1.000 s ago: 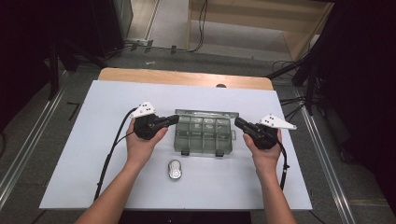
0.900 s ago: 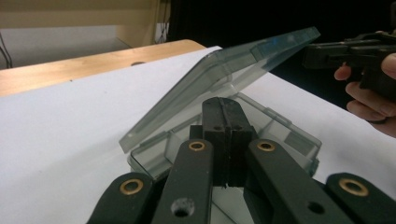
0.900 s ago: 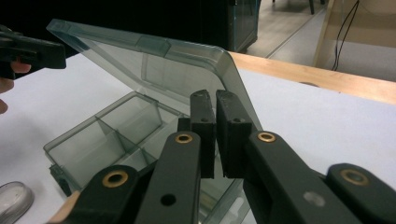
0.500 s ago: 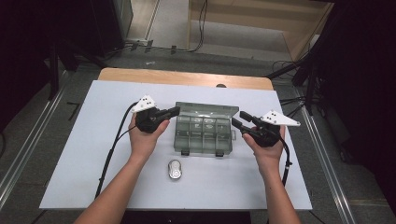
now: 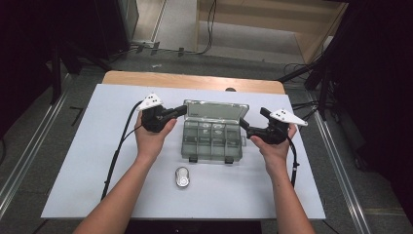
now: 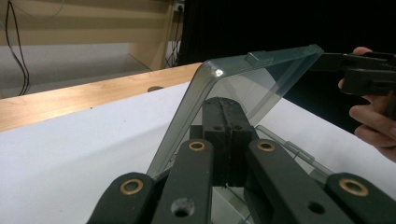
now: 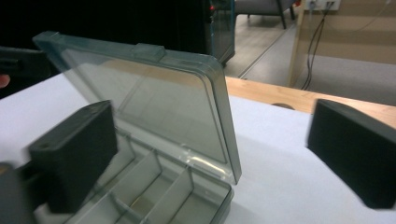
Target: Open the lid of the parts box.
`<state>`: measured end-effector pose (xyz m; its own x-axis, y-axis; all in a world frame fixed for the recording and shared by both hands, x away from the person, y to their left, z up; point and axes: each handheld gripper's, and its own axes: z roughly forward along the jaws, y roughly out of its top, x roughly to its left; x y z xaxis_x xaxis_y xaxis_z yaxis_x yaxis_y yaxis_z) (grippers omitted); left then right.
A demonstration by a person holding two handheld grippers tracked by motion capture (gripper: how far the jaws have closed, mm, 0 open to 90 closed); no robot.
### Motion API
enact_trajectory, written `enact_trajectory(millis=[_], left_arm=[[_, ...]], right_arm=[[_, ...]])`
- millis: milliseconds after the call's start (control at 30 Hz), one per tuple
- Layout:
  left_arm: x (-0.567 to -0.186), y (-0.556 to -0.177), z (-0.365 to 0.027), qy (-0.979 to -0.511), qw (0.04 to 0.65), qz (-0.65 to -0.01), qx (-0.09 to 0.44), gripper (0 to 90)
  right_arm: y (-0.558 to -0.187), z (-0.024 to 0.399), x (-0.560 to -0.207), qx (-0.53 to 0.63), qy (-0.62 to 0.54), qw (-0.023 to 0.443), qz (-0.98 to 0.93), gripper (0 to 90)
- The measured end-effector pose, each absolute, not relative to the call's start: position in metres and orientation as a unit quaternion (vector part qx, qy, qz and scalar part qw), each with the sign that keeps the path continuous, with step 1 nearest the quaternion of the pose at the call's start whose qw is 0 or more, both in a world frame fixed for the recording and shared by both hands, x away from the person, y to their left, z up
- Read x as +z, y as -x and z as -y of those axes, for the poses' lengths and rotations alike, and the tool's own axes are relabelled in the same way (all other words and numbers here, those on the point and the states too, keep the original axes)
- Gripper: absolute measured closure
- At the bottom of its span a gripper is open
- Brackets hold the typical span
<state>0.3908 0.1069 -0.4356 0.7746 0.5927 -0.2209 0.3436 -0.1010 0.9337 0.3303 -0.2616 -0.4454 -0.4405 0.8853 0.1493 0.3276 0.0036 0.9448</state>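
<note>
A clear grey compartment box (image 5: 212, 141) sits mid-table with its lid (image 5: 214, 109) tilted up. My left gripper (image 5: 181, 110) is shut, pads together, its tip against the lid's left edge. In the left gripper view the joined pads (image 6: 229, 135) show through the raised lid (image 6: 261, 79). My right gripper (image 5: 251, 127) stands beside the box's right end. Its jaws have just been opening. In the right gripper view they gape wide (image 7: 215, 154) with the lid's right corner (image 7: 219, 116) between them, untouched. Bare dividers (image 7: 154, 186) show inside the box.
A small oval silver object (image 5: 182, 176) lies on the white table cover (image 5: 97, 161) in front of the box. A wooden strip (image 5: 195, 80) borders the far edge. Cables trail from both grippers; metal rails and dark floor flank the table.
The lid has swung up from nearly flat to tilted open. The right gripper's jaws have spread apart and let go of the lid's right edge. The left gripper stays at the left edge.
</note>
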Motion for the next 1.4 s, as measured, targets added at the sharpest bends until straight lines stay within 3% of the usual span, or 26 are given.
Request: enact_trajectory(millis=[100,200,233,267,300,333,600,733,1100,1400], left_arm=[[-0.435,-0.393,-0.106,-0.734,0.590,-0.320,0.106,89.2],[-0.435,-0.395,-0.106,-0.731,0.592,-0.324,0.107,89.2],[-0.435,-0.395,-0.106,-0.731,0.592,-0.324,0.107,89.2],[-0.435,-0.396,-0.106,-0.731,0.591,-0.324,0.107,89.2],[-0.435,-0.396,-0.105,-0.730,0.591,-0.324,0.109,89.2],[-0.435,-0.397,-0.105,-0.729,0.593,-0.324,0.109,89.2],[-0.435,-0.399,-0.105,-0.724,0.596,-0.330,0.110,89.2],[-0.434,-0.399,-0.106,-0.728,0.594,-0.324,0.111,88.9],[-0.447,-0.397,-0.117,-0.740,0.564,-0.342,0.135,67.6],[-0.471,-0.420,-0.098,-0.766,0.520,-0.353,0.133,65.7]], right_arm=[[-0.336,0.260,-0.449,0.531,-0.473,0.261,-0.653,19.6],[-0.339,0.260,-0.452,0.537,-0.471,0.260,-0.649,44.4],[-0.339,0.260,-0.452,0.537,-0.471,0.260,-0.649,44.4],[-0.341,0.261,-0.452,0.545,-0.472,0.260,-0.642,54.3],[-0.341,0.261,-0.452,0.545,-0.472,0.260,-0.642,54.3],[-0.341,0.259,-0.451,0.547,-0.471,0.264,-0.639,60.4],[-0.346,0.253,-0.447,0.541,-0.483,0.280,-0.629,70.3],[-0.346,0.249,-0.445,0.540,-0.493,0.293,-0.616,79.4],[-0.350,0.247,-0.444,0.538,-0.509,0.294,-0.604,80.8],[-0.357,0.247,-0.446,0.541,-0.520,0.286,-0.596,81.3]])
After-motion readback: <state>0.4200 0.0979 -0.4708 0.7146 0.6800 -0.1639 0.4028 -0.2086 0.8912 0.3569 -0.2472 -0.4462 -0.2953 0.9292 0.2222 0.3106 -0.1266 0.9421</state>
